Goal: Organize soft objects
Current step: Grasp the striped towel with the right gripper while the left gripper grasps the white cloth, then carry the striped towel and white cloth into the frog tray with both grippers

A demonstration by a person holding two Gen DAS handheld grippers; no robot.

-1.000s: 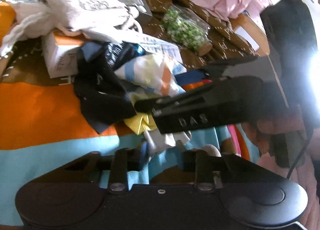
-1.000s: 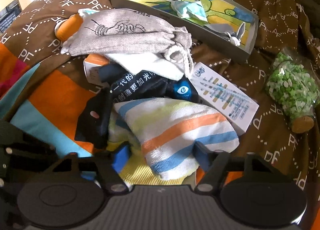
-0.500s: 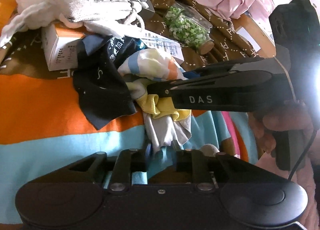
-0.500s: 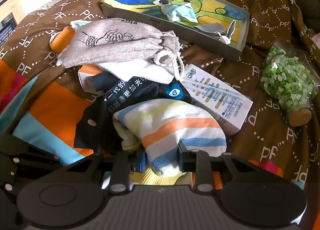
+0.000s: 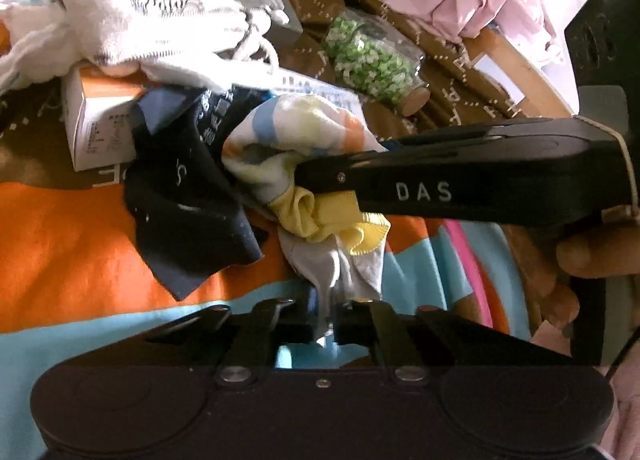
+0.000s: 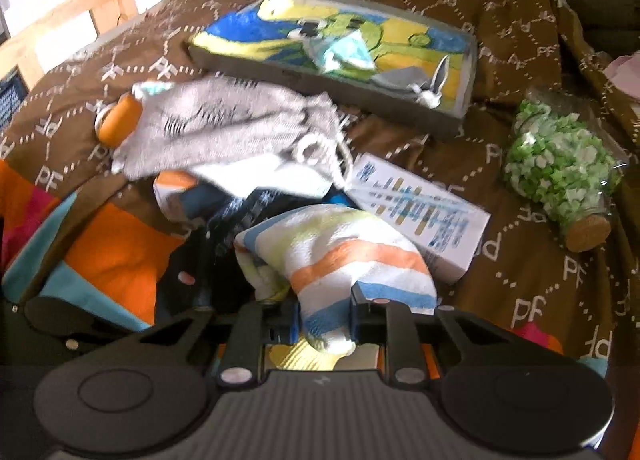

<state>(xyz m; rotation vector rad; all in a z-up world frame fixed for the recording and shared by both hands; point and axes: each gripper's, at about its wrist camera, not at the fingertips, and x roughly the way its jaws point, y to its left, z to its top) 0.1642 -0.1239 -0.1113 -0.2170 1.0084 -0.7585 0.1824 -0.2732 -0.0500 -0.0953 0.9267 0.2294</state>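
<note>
A striped towel (image 6: 340, 256) with orange, blue and yellow bands lies bunched on the bed. My right gripper (image 6: 324, 324) is shut on its near end; it also shows from the side in the left wrist view (image 5: 304, 175). A yellow cloth (image 5: 332, 219) and a pale grey cloth (image 5: 332, 264) hang under the towel. My left gripper (image 5: 322, 326) is shut on the grey cloth's lower end. A black cloth (image 5: 188, 219) lies to the left. A grey drawstring bag (image 6: 224, 131) lies behind the pile.
A tray with a cartoon print (image 6: 340, 47) sits at the back and holds a small plush. A white box (image 6: 420, 211), an orange-and-white box (image 5: 100, 119), a bottle of green bits (image 6: 560, 171) and pink cloth (image 5: 480, 3) lie around on the brown bedspread (image 6: 520, 39).
My right gripper closed on the striped towel and lifted it. My left gripper closed on the grey cloth hanging below. The towel bunched up and rose off the pile.
</note>
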